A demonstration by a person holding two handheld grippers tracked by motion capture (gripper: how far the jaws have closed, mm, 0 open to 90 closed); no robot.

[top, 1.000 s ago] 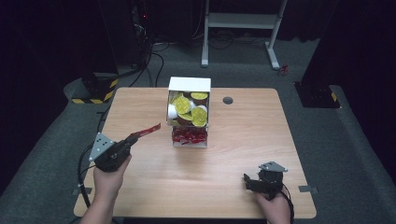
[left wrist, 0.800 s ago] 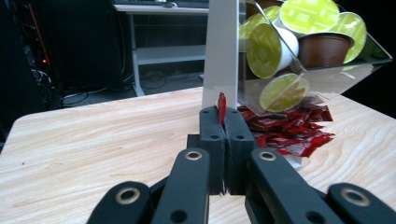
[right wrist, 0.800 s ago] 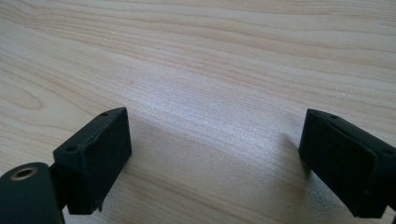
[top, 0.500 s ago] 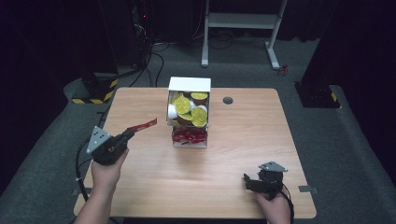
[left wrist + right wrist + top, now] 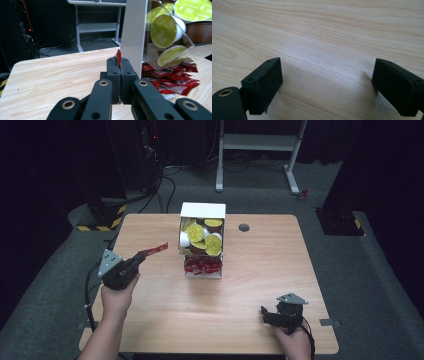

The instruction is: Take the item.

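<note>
Item 1, nearest: right tool (image 5: 268, 315), held low at the near right of the bench (image 5: 300, 250). Jaws spread wide over bare wood, nothing between them. Idle.

Item 2: left tool (image 5: 136, 261), held up at the near left, jaws clenched flat on one end of a red sachet (image 5: 153, 251). Most of the sachet sticks out past the jaws, raised off the bench and pointing toward the dispenser; the left gripper view shows just a red edge above the pinch (image 5: 119, 58).

Item 3, mid-bench: white dispenser box (image 5: 202, 211) with a clear front. Upper compartment holds yellow-lidded pods (image 5: 195, 232); lower open tray holds a heap of more red sachets (image 5: 202, 265).

Item 4, far: round cable hole (image 5: 244, 227) in the bench; beyond it, a white desk frame (image 5: 260, 142) on the floor.

Handling note (judgement): the step looks like carrying one sachet clear of the tray. Keep the pinch firm, since the grip is on an edge only, and move level so the free end does not swing or snag the box.
</note>
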